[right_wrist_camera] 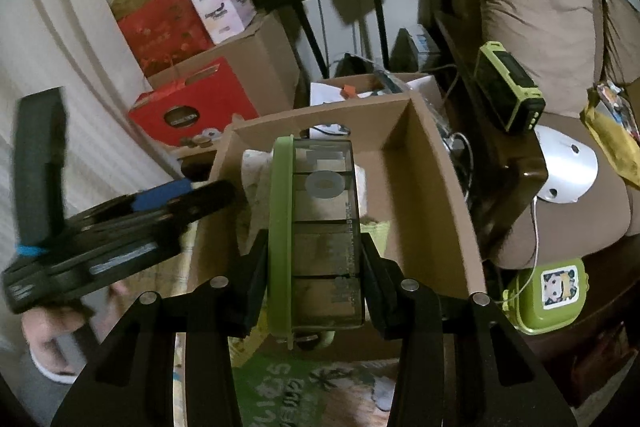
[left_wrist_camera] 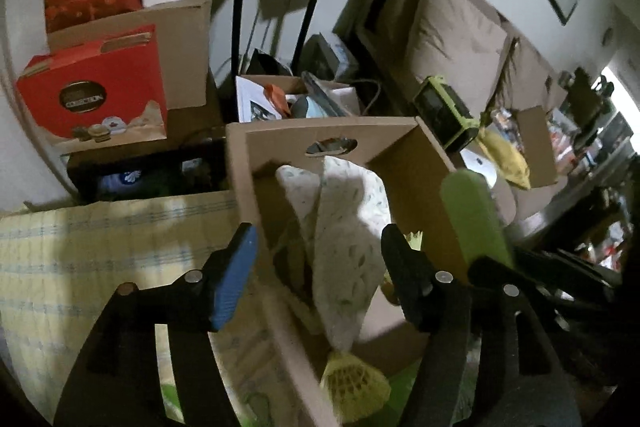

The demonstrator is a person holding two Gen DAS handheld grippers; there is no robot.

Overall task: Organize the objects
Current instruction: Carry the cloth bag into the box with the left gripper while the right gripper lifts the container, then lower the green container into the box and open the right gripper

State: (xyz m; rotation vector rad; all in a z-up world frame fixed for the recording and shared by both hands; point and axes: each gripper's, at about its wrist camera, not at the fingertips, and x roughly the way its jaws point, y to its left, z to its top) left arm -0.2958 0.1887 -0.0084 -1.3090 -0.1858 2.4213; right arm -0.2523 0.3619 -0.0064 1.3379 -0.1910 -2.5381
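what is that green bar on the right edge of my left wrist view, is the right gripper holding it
Observer: It is the green lid of a smoky clear container. The right gripper is shut on it, one finger at the lid side, the other at the base.
Operator: is it down in the cardboard box yet
Observer: The right wrist view shows it lying on its side over the open cardboard box. Whether it touches the bottom I cannot tell.
Operator: anything else green out there
Observer: Yes, a green lunch box with a cartoon sticker sits outside the box, low beside the sofa.
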